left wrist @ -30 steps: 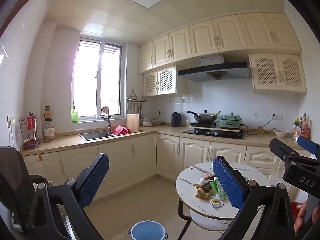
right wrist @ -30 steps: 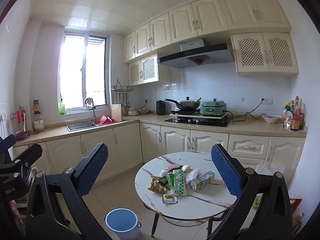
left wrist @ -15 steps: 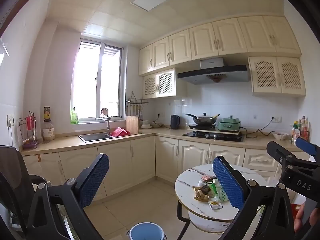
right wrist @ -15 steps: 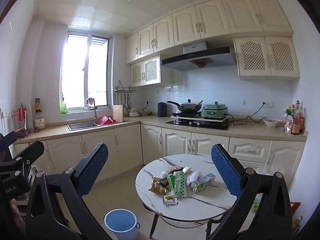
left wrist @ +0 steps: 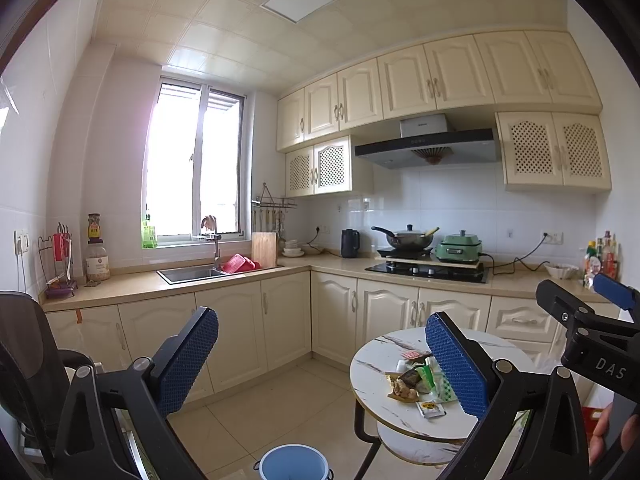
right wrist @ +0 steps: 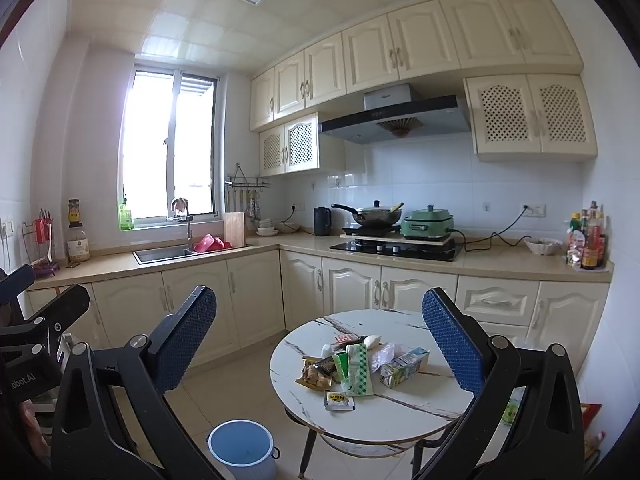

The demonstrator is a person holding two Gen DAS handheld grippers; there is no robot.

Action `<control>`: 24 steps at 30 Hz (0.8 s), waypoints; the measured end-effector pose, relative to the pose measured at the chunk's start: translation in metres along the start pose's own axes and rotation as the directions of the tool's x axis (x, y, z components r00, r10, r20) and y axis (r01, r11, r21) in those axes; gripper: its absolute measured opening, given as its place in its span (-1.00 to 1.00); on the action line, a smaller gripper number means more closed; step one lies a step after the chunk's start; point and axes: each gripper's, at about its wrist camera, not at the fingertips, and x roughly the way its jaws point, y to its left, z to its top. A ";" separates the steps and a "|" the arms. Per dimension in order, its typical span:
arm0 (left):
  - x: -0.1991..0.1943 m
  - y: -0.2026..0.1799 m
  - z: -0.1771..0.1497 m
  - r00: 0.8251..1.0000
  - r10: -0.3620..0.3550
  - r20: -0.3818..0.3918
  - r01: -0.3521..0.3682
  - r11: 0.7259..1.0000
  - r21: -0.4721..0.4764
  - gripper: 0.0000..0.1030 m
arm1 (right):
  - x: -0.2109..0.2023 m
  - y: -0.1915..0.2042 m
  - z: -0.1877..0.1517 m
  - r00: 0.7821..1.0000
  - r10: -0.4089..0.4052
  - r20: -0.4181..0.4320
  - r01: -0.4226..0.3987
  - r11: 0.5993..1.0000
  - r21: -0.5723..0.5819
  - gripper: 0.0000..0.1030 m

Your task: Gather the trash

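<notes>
Both grippers hang in the air, well apart from the trash, and neither holds anything: the left gripper (left wrist: pixel 320 364) has its blue pads spread wide, and the right gripper (right wrist: pixel 318 350) is spread just as wide. The trash (right wrist: pixel 356 364) lies in a loose heap near the middle of the round marble worktop (right wrist: pixel 400 420): a brown crumpled wrapper (right wrist: pixel 314 376), a green-checked packet (right wrist: pixel 358 368), a small drink carton (right wrist: pixel 404 366) on its side, a clear crinkled bag (right wrist: pixel 384 354) and a flat yellow sachet (right wrist: pixel 339 400) a little apart from the rest, toward the near edge. A blue bin (right wrist: pixel 242 454) stands on the floor just beside the worktop's left side, open at the top.

The main risk, as I judge it, is the heap itself. The pieces overlap and touch, so closing on one is likely to drag or flick its neighbours, and light wrappers near the rim could slide off onto the floor. The flat sachet offers little to pinch; pads coming straight down may skate over it or press it against the slick marble. The carton may crush, and whether any liquid is left in it cannot be told from here. The bin sits low and partly under the worktop's edge, so a release from too high, or off to one side, could miss its mouth. The two grippers also sit close together, so reaching at once for the same heap may make them collide
</notes>
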 end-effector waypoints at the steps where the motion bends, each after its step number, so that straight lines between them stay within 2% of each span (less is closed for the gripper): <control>1: 0.000 0.000 0.000 1.000 0.000 0.000 0.000 1.000 0.000 0.99 | 0.000 0.000 0.000 1.000 0.000 0.000 0.000 1.000 0.000 1.00; 24: 0.000 0.002 0.001 1.000 0.002 -0.001 -0.002 1.000 -0.003 0.99 | -0.001 0.002 -0.004 1.000 0.000 -0.010 0.000 1.000 -0.001 1.00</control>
